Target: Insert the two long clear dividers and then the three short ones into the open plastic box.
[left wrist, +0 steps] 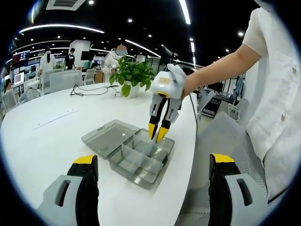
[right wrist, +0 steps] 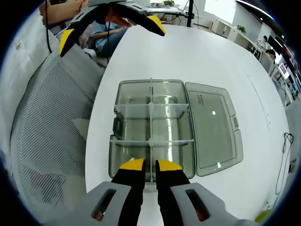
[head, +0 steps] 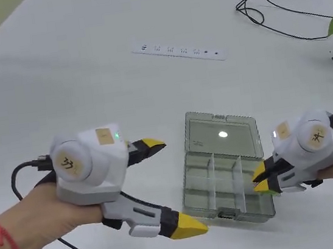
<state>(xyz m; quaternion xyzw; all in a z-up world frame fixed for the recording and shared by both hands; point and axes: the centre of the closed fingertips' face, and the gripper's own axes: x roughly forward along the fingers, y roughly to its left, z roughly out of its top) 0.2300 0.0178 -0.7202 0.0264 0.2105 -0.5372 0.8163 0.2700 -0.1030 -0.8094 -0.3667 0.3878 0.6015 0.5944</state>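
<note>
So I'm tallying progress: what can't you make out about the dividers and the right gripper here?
- Right gripper view: whether the right gripper pinches the clear divider running to it; its near-shut jaws cover that end.
- Head view: near right corner of the box, behind the right gripper.
- All views: how many dividers are seated; clear plastic on clear plastic.
- Right gripper view: label on the lid, too small to read.
</note>
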